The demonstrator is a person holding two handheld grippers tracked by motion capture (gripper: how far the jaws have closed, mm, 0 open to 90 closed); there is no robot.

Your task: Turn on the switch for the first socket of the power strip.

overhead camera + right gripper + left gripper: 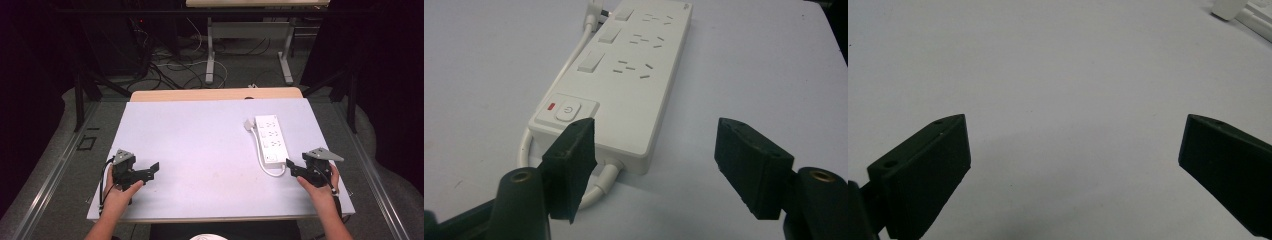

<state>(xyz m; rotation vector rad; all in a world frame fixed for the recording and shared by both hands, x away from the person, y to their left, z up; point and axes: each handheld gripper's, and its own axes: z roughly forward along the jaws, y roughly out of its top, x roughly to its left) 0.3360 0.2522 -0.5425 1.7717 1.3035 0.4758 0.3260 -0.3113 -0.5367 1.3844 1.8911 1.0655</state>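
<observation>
The right gripper (pixel 654 165), jaws wide and empty, faces the power strip (pixel 624 75) just ahead, its long axis running away; the left gripper (pixel 145 172), also wide, sits well apart.

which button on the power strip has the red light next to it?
The power button at the strip's cable end, nearest the right gripper. The other three rocker switches along the edge are plain white, with no light.
</observation>
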